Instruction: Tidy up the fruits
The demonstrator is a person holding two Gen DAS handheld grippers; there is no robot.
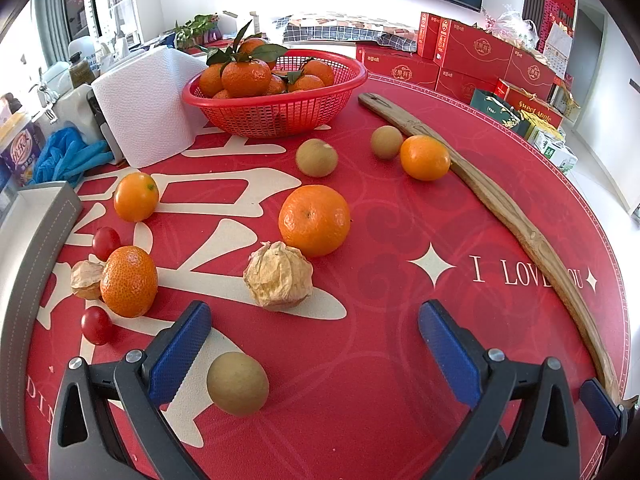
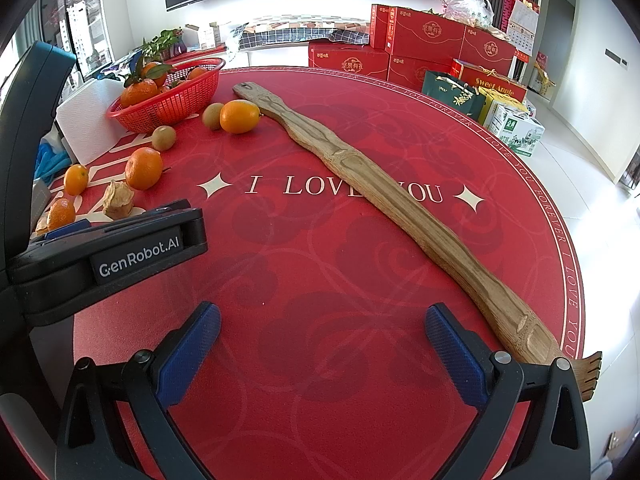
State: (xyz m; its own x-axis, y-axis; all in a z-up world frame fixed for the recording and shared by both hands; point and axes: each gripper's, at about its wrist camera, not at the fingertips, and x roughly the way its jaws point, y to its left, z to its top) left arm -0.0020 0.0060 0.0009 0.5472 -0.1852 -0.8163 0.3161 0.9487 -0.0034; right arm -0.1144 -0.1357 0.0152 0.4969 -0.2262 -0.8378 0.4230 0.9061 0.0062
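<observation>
Loose fruit lies scattered over my round red table mat [image 1: 400,360]: a large glossy round orange [image 1: 314,220] sits at the centre of the left wrist frame, a papery tan husked physalis [image 1: 278,275] just below it, a dimpled oval mandarin [image 1: 129,281] at the left edge with a second, smaller husked fruit [image 1: 86,279] touching it and two small red cherry tomatoes [image 1: 97,325] near it. A smooth olive-brown round fruit [image 1: 237,383] lies at the lower centre, just beside the inner face of one blue pad [image 1: 180,354]. At the upper centre a red plastic mesh basket [image 1: 276,110] holds leafy tangerines, beside a white paper towel roll [image 1: 140,108]. A long curved wooden back scratcher [image 2: 384,196] runs diagonally across the right wrist frame. My left gripper [image 1: 316,350] is spread wide, holding nothing, low over the mat and pointing toward the basket. My right gripper [image 2: 324,350] is likewise spread wide and empty over bare mat, the scratcher's comb end passing its right side.
</observation>
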